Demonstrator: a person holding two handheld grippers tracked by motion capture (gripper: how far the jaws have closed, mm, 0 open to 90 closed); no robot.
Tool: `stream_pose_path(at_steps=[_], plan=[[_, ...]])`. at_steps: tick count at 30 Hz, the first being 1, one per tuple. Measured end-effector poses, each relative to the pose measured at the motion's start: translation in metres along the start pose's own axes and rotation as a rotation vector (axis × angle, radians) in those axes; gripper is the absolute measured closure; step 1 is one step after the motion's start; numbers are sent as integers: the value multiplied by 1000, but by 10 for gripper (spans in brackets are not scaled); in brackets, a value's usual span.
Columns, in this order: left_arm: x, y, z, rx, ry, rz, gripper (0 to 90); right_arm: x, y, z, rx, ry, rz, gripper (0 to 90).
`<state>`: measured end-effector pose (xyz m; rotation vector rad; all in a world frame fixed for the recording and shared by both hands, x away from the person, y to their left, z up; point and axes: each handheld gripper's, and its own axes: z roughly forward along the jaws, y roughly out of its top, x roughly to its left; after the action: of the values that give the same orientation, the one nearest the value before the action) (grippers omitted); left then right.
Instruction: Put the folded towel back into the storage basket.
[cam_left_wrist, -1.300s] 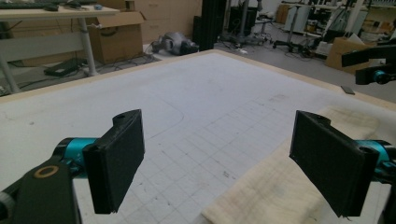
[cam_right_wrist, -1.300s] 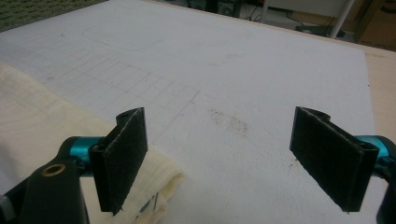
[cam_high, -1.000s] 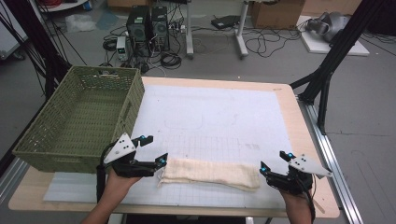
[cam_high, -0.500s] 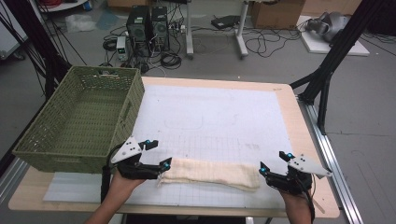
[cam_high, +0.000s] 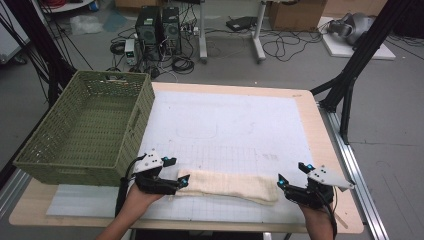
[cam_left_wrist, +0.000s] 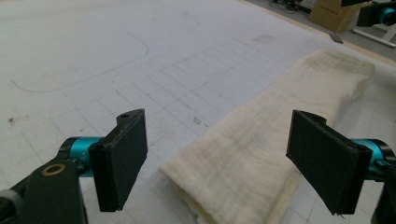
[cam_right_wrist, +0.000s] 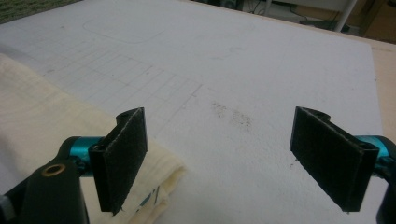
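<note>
The towel (cam_high: 227, 185) lies folded in a long strip near the front edge of my mat (cam_high: 225, 125), running left to right between my two grippers. In the left gripper view its near end (cam_left_wrist: 261, 154) sits right between my jaws, close in front of them. My left gripper (cam_high: 181, 181) is at that end with its jaws spread wide, holding nothing. My right gripper (cam_high: 292, 177) is just off the other end, jaws also spread and empty; in its own view the towel's corner (cam_right_wrist: 70, 135) sits beside its left jaw, not between the two. The basket (cam_high: 85, 130) stands on the table's left side, just beside my left hand.

My guess is that I am lining up to pinch both ends. If I close the right gripper where it stands, I judge it would shut on air or catch just one layer at the corner, and the fold could open when lifted. The left could also pinch only the top layer if I come in too high, and my left hand sits near enough to the basket wall to bump it.

Since a second ago, my left gripper has swung round and dropped lower toward the towel's end, its plate tilted differently. The right gripper and the towel have stayed put.
</note>
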<state>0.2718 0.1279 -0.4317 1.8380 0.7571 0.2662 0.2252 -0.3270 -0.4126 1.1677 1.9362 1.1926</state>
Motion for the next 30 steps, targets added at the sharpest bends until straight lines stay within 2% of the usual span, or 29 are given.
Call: stream_pose_path(at_steps=[1,6,10,13,16,18,20,24,26,30], plan=[[1,-2,2,25,5,-3,211,0,0,0,0,0,-3,180],[4,-9,8,84,9,-19,217,0,0,0,2,3,-3,180],[5,-11,10,112,13,-22,231,0,0,1,8,7,0,180],[5,-14,13,163,29,-23,253,0,-1,1,7,8,-2,180],[4,-14,14,168,37,-17,263,0,-1,1,9,9,-2,180],[2,-14,15,187,33,15,281,0,-1,1,12,11,-2,180],[0,-14,17,204,22,28,333,-1,-1,2,11,11,-7,180],[-2,-14,19,231,33,50,372,0,-1,2,16,12,-7,180],[-6,-14,20,249,60,86,386,0,-1,2,17,12,-5,180],[-7,-13,18,260,70,76,451,0,-1,3,16,12,-5,180]])
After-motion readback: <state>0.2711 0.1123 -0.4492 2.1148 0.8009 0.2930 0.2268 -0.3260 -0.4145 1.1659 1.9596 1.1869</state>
